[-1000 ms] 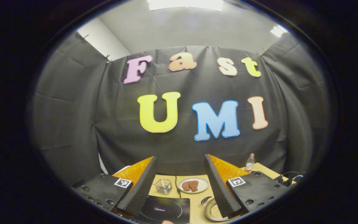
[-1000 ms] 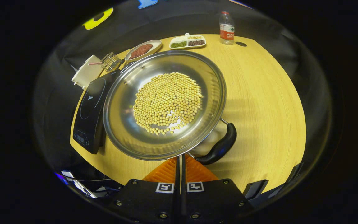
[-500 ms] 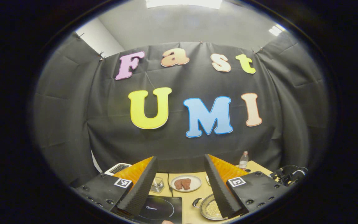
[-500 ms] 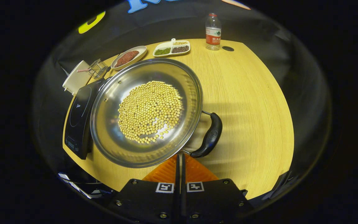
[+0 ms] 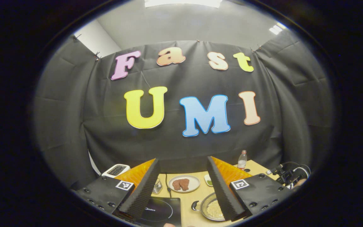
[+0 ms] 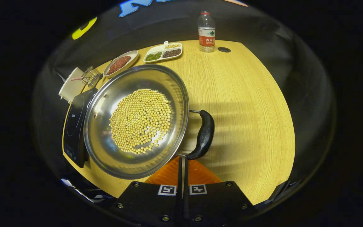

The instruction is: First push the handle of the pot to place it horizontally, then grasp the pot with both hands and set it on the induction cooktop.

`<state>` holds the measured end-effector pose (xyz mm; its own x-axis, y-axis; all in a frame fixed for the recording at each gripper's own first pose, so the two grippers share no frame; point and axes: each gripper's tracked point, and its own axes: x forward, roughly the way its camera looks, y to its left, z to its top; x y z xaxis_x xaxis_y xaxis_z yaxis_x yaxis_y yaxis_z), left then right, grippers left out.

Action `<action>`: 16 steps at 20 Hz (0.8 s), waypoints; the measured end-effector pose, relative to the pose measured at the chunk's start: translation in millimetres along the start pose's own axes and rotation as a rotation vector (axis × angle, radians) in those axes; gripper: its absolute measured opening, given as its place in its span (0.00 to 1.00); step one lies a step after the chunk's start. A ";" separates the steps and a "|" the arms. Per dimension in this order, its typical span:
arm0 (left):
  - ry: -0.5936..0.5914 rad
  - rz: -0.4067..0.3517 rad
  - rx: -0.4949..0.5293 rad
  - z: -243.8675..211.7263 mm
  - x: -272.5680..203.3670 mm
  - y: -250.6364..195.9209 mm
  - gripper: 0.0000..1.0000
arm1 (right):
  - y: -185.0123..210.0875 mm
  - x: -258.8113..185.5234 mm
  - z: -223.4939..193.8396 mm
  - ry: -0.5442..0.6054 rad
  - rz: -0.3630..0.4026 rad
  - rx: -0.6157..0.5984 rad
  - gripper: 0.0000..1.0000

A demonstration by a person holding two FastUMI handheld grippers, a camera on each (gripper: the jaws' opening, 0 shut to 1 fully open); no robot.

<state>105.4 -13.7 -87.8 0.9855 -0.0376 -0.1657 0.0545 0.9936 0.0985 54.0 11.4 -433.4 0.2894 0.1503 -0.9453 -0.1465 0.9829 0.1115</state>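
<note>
At the far left in the right gripper view we see a flat black glass induction cooktop point(image 6: 76, 121) on the pale wood-grain table point(image 6: 250, 104), with a white boxy appliance point(image 6: 69, 88) and a small wire basket point(image 6: 90, 76) beyond it. Next comes the pot point(image 6: 106, 148), a wide shallow pan of polished steel whose left rim overlaps the cooktop's edge; a round heap of small yellow beans point(image 6: 140, 121) covers its floor. A curved black handle point(image 6: 204, 135) on thin steel rods juts from its right side. Farther back lie an oval plate point(image 6: 120, 59) of reddish food, a divided white dish point(image 6: 163, 52) of green and dark grains, and a clear plastic bottle point(image 6: 206, 31).

Our right gripper point(image 6: 182, 164) has its jaws pressed together with nothing between them, its tip just at the pot's near rim, beside the lower end of the handle; we cannot tell whether it touches.

In the left gripper view our left gripper point(image 5: 183, 184) is held high with its ribbed, wedge-shaped jaws spread wide apart, and the pot point(image 5: 211, 208) sits small and well below, close against the inner side of the right-hand jaw
</note>
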 end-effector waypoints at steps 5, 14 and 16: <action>0.017 0.012 0.000 -8.7 -3.6 0.4 0.98 | -12.5 7.7 17.8 -0.012 -0.031 -0.040 0.01; 0.056 -0.008 -0.009 -25.8 4.6 -10.2 0.98 | -21.8 9.9 33.5 -0.040 -0.048 -0.041 0.01; 0.072 -0.017 -0.011 -33.3 8.4 -12.0 0.97 | -24.0 2.6 33.3 -0.063 -0.052 -0.051 0.01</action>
<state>107.6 -22.3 -123.0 0.9702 -0.0476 -0.2378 0.0693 0.9941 0.0839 89.7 -8.3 -428.3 0.3568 0.1069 -0.9281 -0.1773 0.9831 0.0450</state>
